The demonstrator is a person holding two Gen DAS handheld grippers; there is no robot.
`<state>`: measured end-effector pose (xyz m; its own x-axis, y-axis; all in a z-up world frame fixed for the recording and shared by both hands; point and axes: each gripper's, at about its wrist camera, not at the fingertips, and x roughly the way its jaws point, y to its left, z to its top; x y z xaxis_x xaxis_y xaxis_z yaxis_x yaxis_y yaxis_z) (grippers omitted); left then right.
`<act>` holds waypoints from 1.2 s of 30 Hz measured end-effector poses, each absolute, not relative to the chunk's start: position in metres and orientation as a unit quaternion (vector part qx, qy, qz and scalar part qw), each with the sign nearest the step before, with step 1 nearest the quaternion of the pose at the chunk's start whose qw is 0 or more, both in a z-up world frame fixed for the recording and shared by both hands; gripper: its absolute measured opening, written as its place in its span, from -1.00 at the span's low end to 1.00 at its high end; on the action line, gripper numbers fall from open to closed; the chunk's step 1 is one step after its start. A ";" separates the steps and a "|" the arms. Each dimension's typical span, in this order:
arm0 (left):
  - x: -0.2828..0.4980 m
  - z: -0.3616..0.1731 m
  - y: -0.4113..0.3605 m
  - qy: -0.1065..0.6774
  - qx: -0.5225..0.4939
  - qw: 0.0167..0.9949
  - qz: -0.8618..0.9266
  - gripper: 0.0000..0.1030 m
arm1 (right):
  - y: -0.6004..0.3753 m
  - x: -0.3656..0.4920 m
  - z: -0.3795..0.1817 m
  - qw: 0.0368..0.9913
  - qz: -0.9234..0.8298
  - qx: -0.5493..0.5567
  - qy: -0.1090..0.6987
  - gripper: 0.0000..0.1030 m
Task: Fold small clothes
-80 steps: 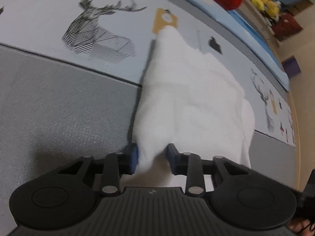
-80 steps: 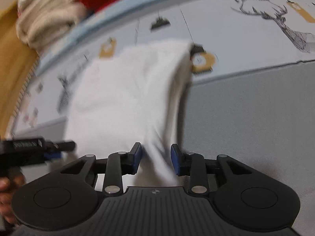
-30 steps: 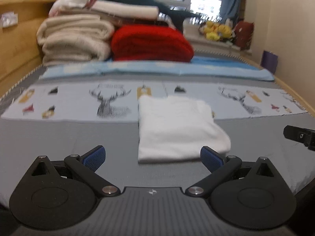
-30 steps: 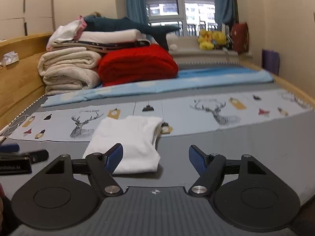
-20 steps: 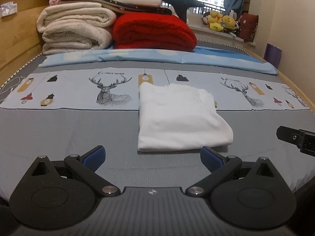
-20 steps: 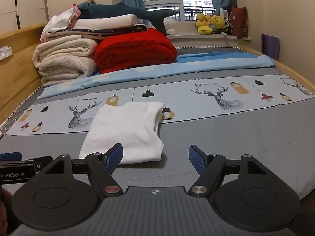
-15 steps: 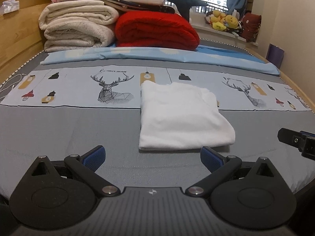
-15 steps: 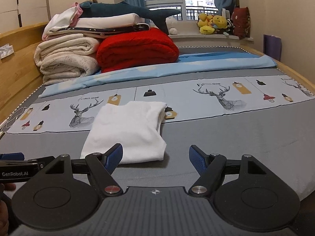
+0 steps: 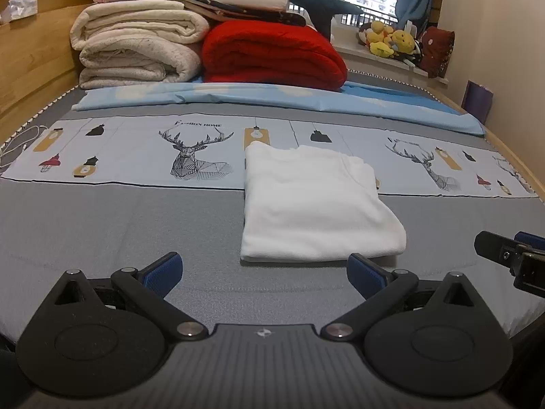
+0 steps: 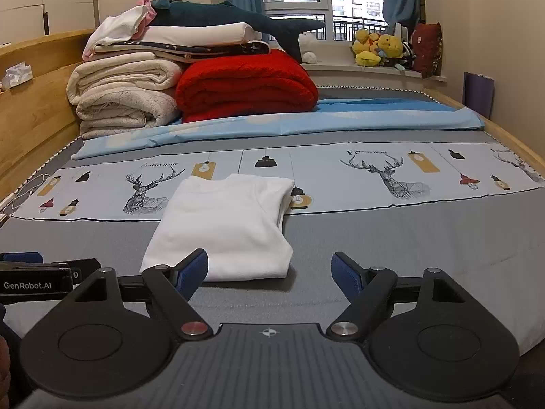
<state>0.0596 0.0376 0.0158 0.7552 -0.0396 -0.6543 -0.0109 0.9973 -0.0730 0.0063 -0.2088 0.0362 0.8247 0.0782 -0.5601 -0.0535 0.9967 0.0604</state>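
Lying folded into a neat rectangle, the white garment [image 9: 316,201] straddles the bedsheet's [image 9: 102,218] grey and deer-print bands. Left gripper [image 9: 264,271] and right gripper [image 10: 269,271], whose jaws have just been opening, gape empty; retreat without snagging the fold. Readable: "GenRobot.AI", "HOME".

Both my cameras sit low at the foot of the bed [image 9: 85,225], each looking forward along its own tongs toward the window and tilted a little downward. My left view stands left of the folded white garment [image 9: 313,201], my right view right of it, both close. They share the garment, the red blanket [image 10: 245,85], and each catches the other tongs at its edge.
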 end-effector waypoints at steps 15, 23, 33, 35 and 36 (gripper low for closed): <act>0.060 0.016 0.039 0.348 -0.042 0.936 -0.005 0.99 | -0.204 0.009 0.032 0.953 0.025 0.015 0.300 0.98; 0.060 0.016 0.040 0.349 -0.041 0.936 -0.006 0.99 | -0.203 0.011 0.032 0.951 0.033 0.013 0.306 0.98; 0.060 0.016 0.038 0.348 -0.039 0.937 -0.011 0.99 | -0.203 0.011 0.033 0.951 0.032 0.012 0.307 0.98; 0.060 0.016 0.038 0.348 -0.039 0.937 -0.012 0.99 | -0.203 0.011 0.033 0.951 0.032 0.012 0.307 0.98; 0.060 0.015 0.037 0.347 -0.039 0.937 -0.012 0.99 | -0.203 0.012 0.033 0.951 0.032 0.012 0.307 0.98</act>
